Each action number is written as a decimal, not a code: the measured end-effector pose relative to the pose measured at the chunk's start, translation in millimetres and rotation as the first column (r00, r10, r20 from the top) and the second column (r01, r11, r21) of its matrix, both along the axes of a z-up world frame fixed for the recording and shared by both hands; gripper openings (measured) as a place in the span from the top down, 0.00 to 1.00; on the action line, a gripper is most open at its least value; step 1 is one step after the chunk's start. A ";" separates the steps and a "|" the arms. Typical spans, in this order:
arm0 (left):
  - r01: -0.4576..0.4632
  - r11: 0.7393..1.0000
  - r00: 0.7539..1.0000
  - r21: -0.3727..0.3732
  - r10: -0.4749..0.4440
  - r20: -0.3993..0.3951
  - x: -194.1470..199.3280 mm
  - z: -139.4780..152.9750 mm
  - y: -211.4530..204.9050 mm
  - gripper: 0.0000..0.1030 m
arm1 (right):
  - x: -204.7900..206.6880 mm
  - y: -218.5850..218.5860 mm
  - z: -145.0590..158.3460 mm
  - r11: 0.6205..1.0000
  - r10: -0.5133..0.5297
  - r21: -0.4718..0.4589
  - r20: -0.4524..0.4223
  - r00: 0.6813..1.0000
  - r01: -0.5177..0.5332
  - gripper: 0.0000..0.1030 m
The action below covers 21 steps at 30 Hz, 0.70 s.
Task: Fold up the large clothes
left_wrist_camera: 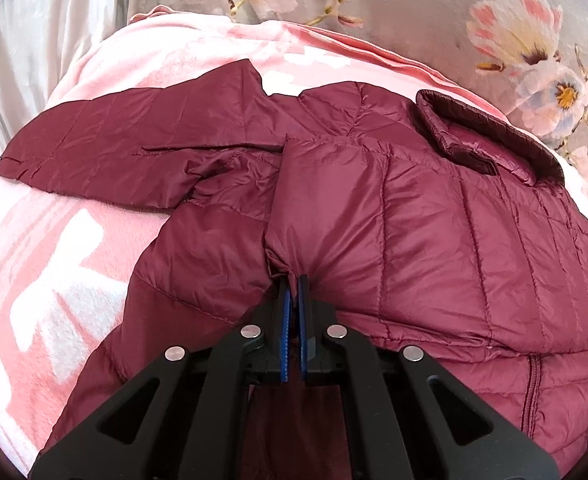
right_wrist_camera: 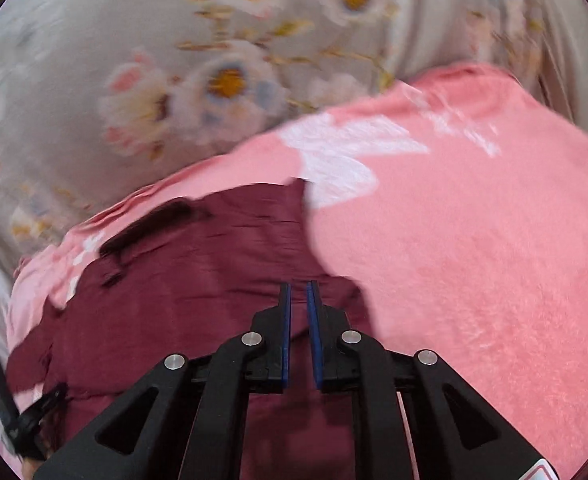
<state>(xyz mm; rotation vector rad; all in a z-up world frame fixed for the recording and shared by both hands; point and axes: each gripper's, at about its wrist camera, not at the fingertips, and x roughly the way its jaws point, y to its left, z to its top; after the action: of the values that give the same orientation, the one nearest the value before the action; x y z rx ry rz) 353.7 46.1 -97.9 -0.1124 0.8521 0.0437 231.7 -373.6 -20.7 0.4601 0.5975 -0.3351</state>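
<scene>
A maroon quilted puffer jacket (left_wrist_camera: 434,216) lies spread on a pink blanket (left_wrist_camera: 53,280). Its collar (left_wrist_camera: 490,140) points to the far right and one sleeve (left_wrist_camera: 105,144) stretches to the left. My left gripper (left_wrist_camera: 294,280) is shut on a pinched fold of the jacket's fabric near its middle. In the blurred right wrist view the jacket (right_wrist_camera: 197,280) lies below my right gripper (right_wrist_camera: 298,286), whose blue pads stand nearly together with a narrow gap and nothing visibly between them. The other gripper's black body (right_wrist_camera: 17,412) shows at the lower left.
The pink blanket (right_wrist_camera: 474,260) with white patterns covers the bed beside the jacket. A grey floral sheet (left_wrist_camera: 414,8) lies beyond it, also in the right wrist view (right_wrist_camera: 153,92). Pale silky fabric (left_wrist_camera: 33,40) bunches at the far left.
</scene>
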 end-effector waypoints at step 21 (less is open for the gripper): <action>0.009 0.999 1.000 -0.040 -0.009 0.003 -1.0 -0.4 6.0 0.96 | 93.3 181.3 -66.9 0.907 0.397 -0.039 -0.257 0.881 -0.420 0.95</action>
<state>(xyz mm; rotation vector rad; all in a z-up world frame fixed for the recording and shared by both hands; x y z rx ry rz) 352.6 52.1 -98.3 -0.1466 0.8504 0.0182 325.0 -192.3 -87.6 0.1920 0.8971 -0.0116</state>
